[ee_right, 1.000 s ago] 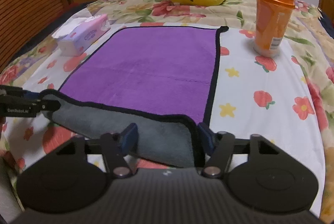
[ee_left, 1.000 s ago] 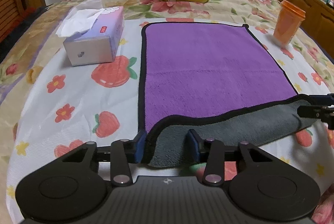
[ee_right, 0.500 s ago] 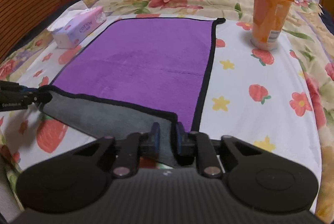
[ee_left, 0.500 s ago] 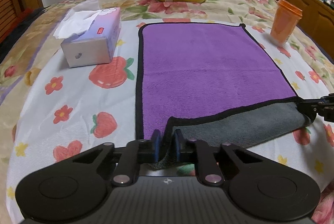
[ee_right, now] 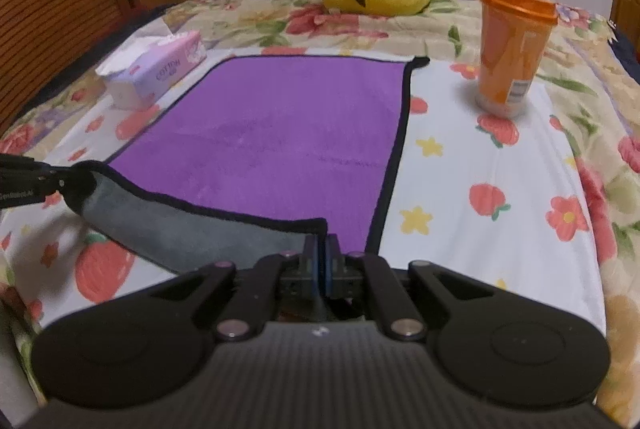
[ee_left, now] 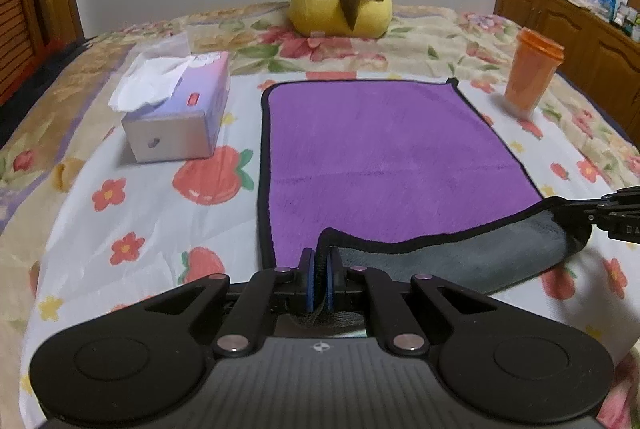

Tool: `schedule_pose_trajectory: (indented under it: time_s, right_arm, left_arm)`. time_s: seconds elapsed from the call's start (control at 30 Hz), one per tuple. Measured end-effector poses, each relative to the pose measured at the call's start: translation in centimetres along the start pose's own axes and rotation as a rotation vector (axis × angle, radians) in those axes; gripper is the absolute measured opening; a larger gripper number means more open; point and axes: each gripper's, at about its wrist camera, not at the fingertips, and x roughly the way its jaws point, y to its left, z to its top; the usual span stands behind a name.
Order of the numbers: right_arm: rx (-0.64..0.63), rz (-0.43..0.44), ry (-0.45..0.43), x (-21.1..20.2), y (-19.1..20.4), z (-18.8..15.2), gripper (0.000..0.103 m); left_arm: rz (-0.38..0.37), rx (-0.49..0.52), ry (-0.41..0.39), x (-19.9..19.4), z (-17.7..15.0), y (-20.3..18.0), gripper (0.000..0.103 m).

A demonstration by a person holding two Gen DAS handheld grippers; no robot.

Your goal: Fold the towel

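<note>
Now pinching near corners of purple microfiber towel with left gripper and right gripper, fingers clamped narrow, apparently lifting grey underside.

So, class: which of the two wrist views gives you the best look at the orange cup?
The right wrist view: the orange cup stands near and large there, so its lid and a small label at its base show. In the left wrist view the same cup sits far off and small, and no label can be seen.
</note>
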Motion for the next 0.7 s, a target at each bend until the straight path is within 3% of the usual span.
schedule_pose_trajectory:
  time_s: [0.7]
  right_arm:
    - [-0.010,0.030,-0.120,-2.0,-0.7,1.6,0.004]
  left_arm:
    - [-0.041,-0.018,-0.122,-3.1,1.4,-0.4,0.009]
